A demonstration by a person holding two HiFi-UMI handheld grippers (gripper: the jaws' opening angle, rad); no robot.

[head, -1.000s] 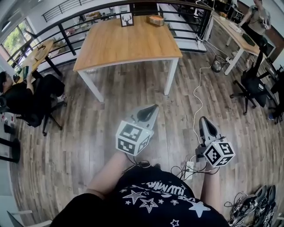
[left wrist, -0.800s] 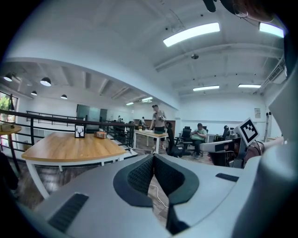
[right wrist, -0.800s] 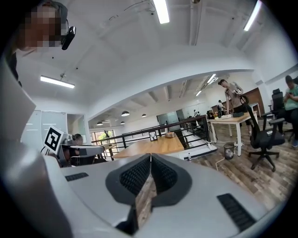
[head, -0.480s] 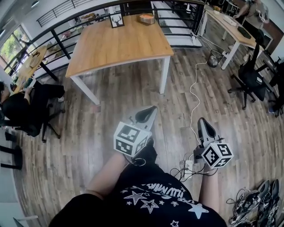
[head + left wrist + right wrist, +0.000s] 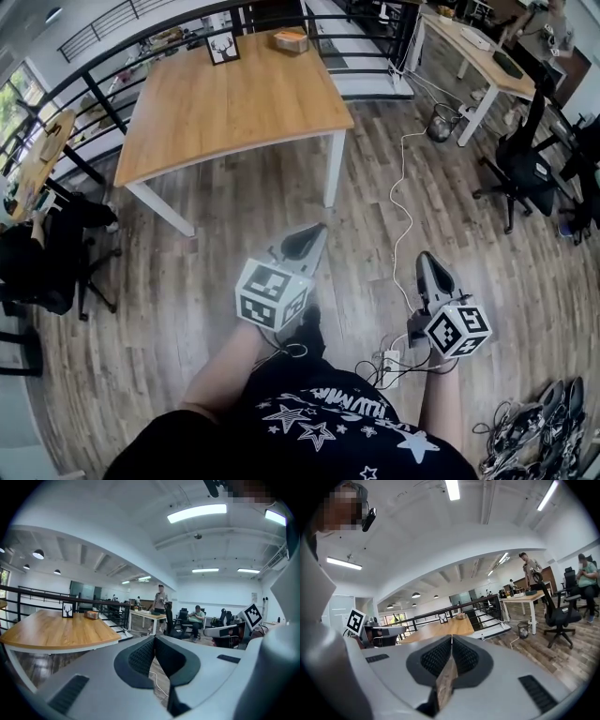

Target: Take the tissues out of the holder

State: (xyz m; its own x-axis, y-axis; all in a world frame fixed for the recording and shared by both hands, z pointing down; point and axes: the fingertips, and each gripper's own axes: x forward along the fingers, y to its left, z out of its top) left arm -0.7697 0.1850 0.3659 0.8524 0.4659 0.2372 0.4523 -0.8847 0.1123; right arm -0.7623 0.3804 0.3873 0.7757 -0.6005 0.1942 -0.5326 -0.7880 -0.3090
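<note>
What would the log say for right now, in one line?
left tool: shut, empty | right tool: shut, empty | holder: far end of table, untouched

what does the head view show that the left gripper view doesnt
Only the head view: the person's black star-print shirt and the white power strip on the wood floor.
Only the left gripper view: long ceiling lights, a standing person and a seated person in green at the far desks.
Both: the wooden table with white legs, its framed deer picture and small brown box.
</note>
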